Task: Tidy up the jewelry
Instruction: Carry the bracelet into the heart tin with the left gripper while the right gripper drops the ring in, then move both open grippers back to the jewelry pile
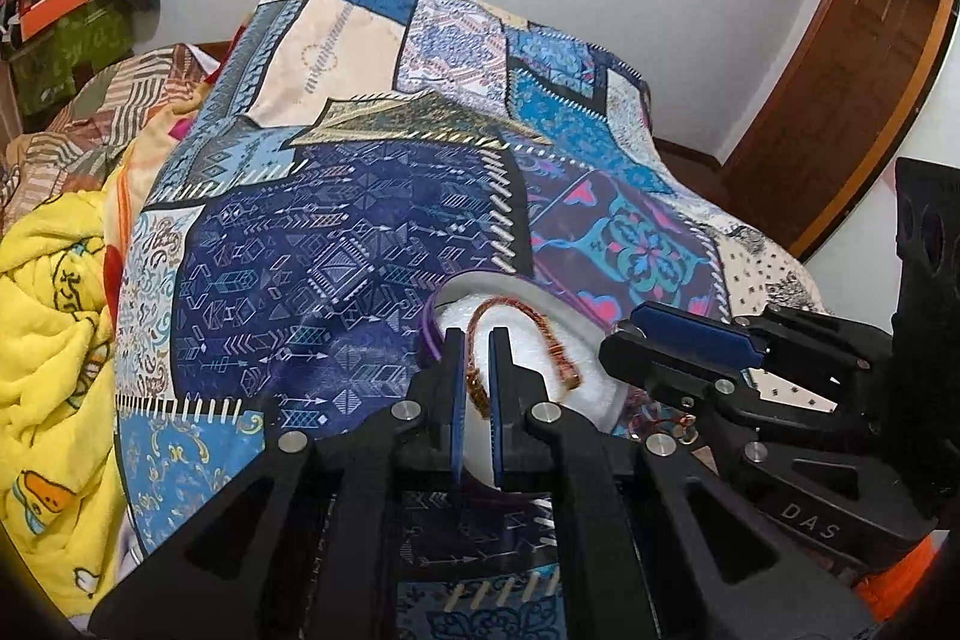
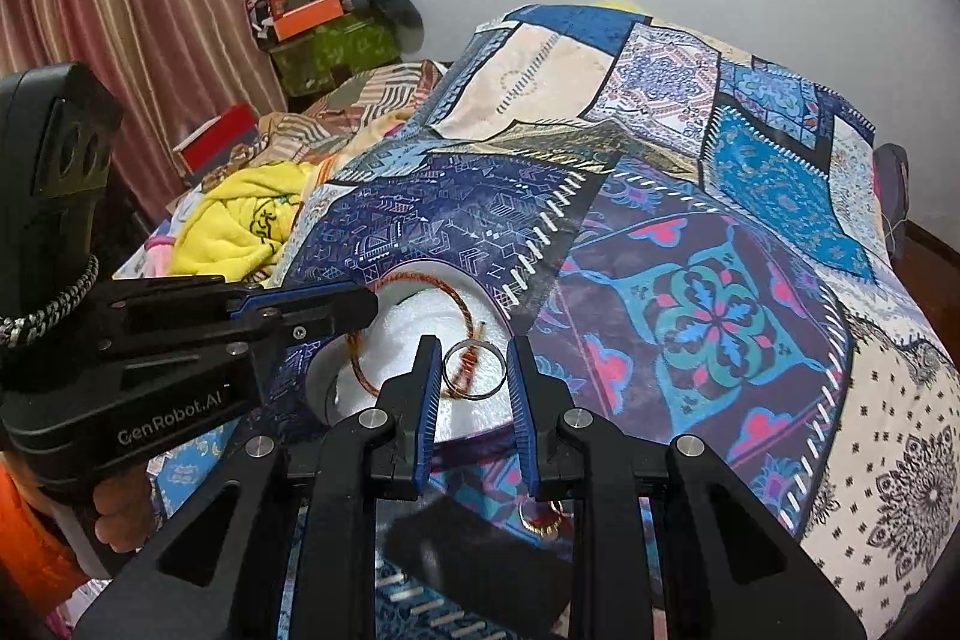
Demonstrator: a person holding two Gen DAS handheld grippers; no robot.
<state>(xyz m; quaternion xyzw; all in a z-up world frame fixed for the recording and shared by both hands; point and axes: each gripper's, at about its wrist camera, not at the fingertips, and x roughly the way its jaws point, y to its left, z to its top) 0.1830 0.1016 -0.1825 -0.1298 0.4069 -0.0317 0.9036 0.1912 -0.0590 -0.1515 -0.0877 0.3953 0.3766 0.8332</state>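
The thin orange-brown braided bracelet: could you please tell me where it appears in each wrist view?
Left wrist view: the thin orange-brown braided bracelet arcs lower centre over the round white foam-lined dish, one end between the left gripper pads.
Right wrist view: it curves left of centre, from the left gripper tip to the silver ring held in the right gripper.
Shared landmark: the dish.

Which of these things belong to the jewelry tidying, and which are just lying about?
Part of the job:
- braided orange bracelet, in the left gripper
- silver ring, in the right gripper
- white padded box

Lying about:
- yellow blanket
- patchwork bedspread
- orange box
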